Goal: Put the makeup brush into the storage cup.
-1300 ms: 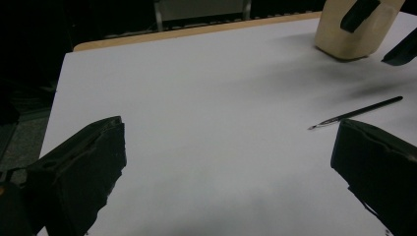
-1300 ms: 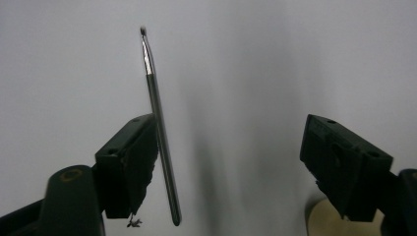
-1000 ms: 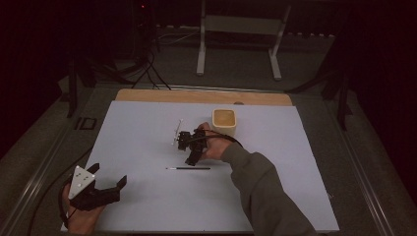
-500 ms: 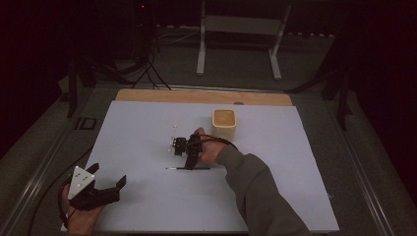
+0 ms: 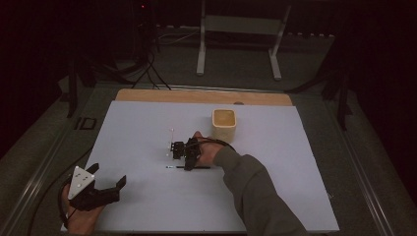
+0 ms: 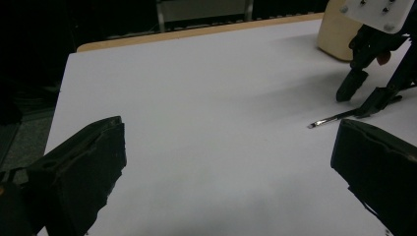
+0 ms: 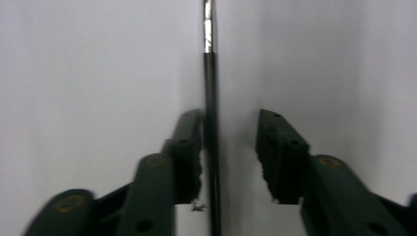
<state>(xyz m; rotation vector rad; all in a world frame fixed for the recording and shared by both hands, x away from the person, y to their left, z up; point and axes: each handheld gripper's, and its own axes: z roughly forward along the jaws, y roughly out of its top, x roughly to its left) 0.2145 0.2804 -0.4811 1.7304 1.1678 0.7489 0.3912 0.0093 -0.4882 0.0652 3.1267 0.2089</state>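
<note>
Item: thin pen-like rod (image 7: 210, 88) flat on white mat (image 5: 147, 123) | handling: likely light, stiff, rolls easily; grip mid-shaft | right gripper (image 7: 228, 152): jaws just closing, straddling rod, not clamped | left gripper (image 5: 105, 187): jaws apart, empty.

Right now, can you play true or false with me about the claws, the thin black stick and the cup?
1. The thin black stick lies between the right claw's jaws. True.
2. The right claw has lifted the stick off the table. False: it lies flat on the white sheet, one jaw beside it, a gap at the other.
3. The left claw is wide open with nothing in it. True.
4. The beige cup is tipped over. False: it stands upright.
5. The stick is inside the cup. False: it lies nearer the person.
</note>
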